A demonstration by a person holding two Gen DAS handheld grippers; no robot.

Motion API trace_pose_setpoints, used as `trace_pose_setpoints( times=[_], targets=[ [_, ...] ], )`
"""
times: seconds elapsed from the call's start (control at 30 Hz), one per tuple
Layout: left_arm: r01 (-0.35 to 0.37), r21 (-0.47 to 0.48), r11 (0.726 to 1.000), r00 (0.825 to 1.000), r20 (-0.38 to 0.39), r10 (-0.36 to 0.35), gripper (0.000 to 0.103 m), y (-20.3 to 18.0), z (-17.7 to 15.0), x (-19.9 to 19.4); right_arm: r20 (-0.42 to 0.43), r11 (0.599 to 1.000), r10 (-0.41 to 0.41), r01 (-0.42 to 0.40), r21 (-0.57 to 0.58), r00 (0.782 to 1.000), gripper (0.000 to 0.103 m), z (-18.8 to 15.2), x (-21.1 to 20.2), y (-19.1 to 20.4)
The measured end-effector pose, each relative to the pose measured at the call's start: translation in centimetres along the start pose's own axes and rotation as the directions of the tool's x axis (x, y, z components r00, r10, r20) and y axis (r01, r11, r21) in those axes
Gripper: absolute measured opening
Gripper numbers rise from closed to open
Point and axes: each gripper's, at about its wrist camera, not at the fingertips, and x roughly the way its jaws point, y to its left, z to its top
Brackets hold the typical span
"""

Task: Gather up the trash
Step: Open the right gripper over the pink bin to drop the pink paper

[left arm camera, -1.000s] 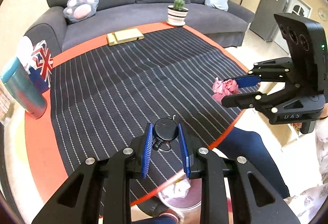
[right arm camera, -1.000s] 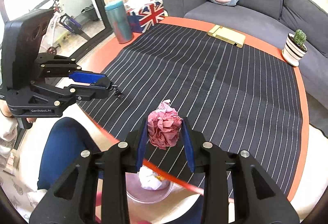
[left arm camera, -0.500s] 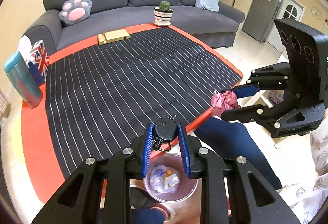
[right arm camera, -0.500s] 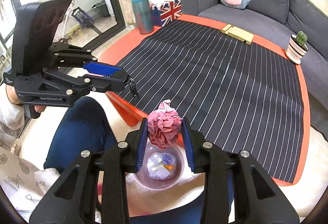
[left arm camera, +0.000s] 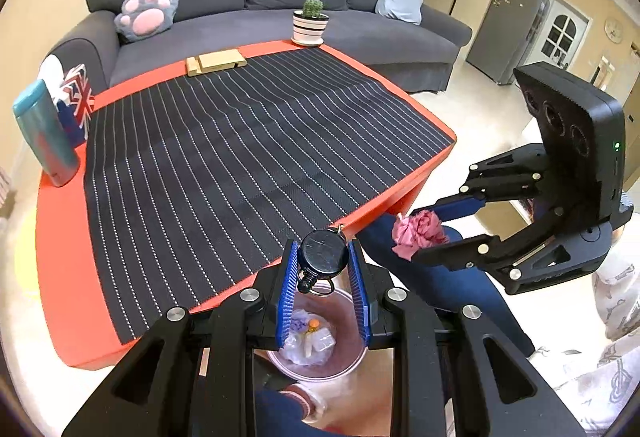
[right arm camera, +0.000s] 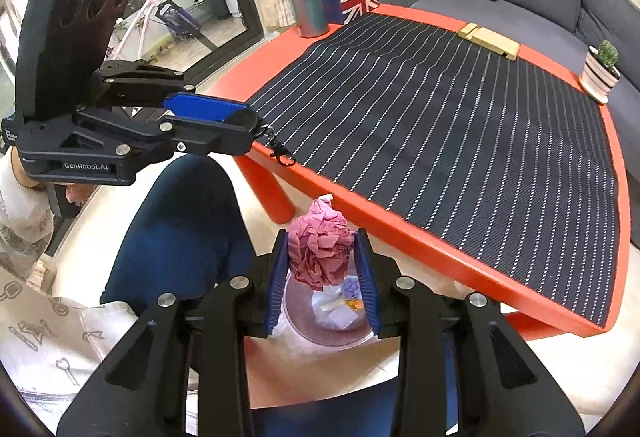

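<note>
Left gripper [left arm camera: 323, 277] jaws clamped on black badge reel [left arm camera: 324, 255], right gripper [right arm camera: 323, 279] jaws clamped on crumpled pink paper [right arm camera: 320, 249], both above trash bin [left arm camera: 352, 365] at lower centre, red counter [left arm camera: 60, 265] edge just beside, person's leg [right arm camera: 180, 233] at left.

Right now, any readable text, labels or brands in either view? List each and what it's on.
"GenRobot.AI": on the body of the left hand-held gripper, right wrist view.
Small white print on that body's edge: too small to read.
Lettering on the right hand-held gripper, left wrist view: too dark to read.

Orange table [left arm camera: 60, 277] bears striped mat [left arm camera: 240, 165], tumbler [left arm camera: 44, 133], wooden block [left arm camera: 216, 62], cactus pot [left arm camera: 310, 26].
</note>
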Motion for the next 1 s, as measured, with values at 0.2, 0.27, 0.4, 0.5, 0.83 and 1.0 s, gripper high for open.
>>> trace_pose_setpoints(
  times=[0.2, 0.27, 0.4, 0.5, 0.83, 1.0],
  targets=[
    [0.001, 0.001, 1.000, 1.000, -0.002, -0.001, 0.025, 0.1, 0.0, -0.1, 0.012, 1.000, 0.005, -0.005, 0.013, 1.000, 0.078, -0.2, -0.2, 0.1],
    [0.003, 0.002, 1.000, 1.000, -0.006, -0.003, 0.025, 0.1, 0.0, -0.1, 0.024, 0.999, -0.004, 0.003, 0.040, 1.000, 0.089, -0.2, -0.3, -0.3],
    [0.005, 0.002, 1.000, 1.000, -0.014, -0.005, 0.025, 0.0, -0.1, 0.1, 0.023, 0.998, -0.028, 0.026, 0.062, 0.999, 0.091, -0.2, -0.4, -0.8],
    [0.007, 0.004, 1.000, 1.000, -0.018, -0.007, 0.025, -0.1, -0.2, 0.2, 0.030, 0.997, -0.038, 0.035, 0.070, 0.999, 0.093, -0.3, -0.7, -1.0],
    [0.013, 0.009, 1.000, 1.000, -0.019, -0.013, 0.025, -0.4, -0.1, 0.3, 0.050, 0.996, -0.056, 0.052, 0.075, 0.997, 0.093, -0.3, -1.6, -1.3],
    [0.017, 0.013, 1.000, 1.000, -0.020, -0.017, 0.025, -0.5, -0.1, 0.4, 0.060, 0.995, -0.067, 0.062, 0.081, 0.996, 0.093, -0.4, -2.1, -1.5]
  ],
)
